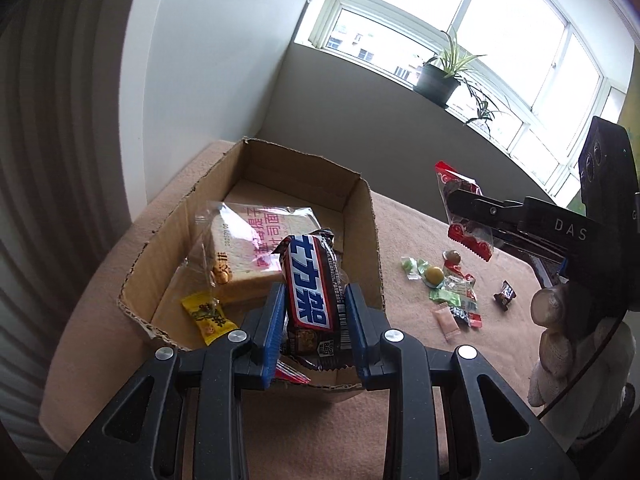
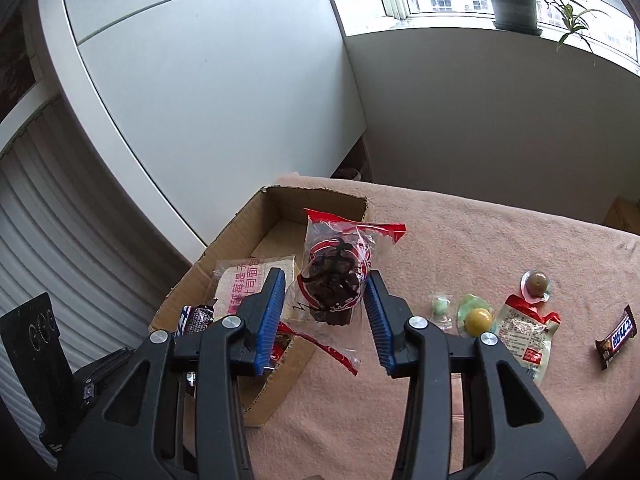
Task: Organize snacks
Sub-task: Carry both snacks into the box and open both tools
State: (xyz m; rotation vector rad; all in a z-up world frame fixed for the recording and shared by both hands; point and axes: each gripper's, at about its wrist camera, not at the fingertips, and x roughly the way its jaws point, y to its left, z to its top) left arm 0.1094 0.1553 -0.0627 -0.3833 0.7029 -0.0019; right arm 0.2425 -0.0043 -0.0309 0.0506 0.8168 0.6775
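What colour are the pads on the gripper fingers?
Blue, ribbed pads on black fingers; clearest in the right wrist view.

**Snacks going into the box**

We see a brown cardboard box with its top open on the pink cloth. Inside lie a wrapped slice of bread and a small yellow packet. A chocolate bar in a dark wrapper stands up over the box. A clear bag with red edges holds something dark. More small sweets lie spread on the cloth beside the box.
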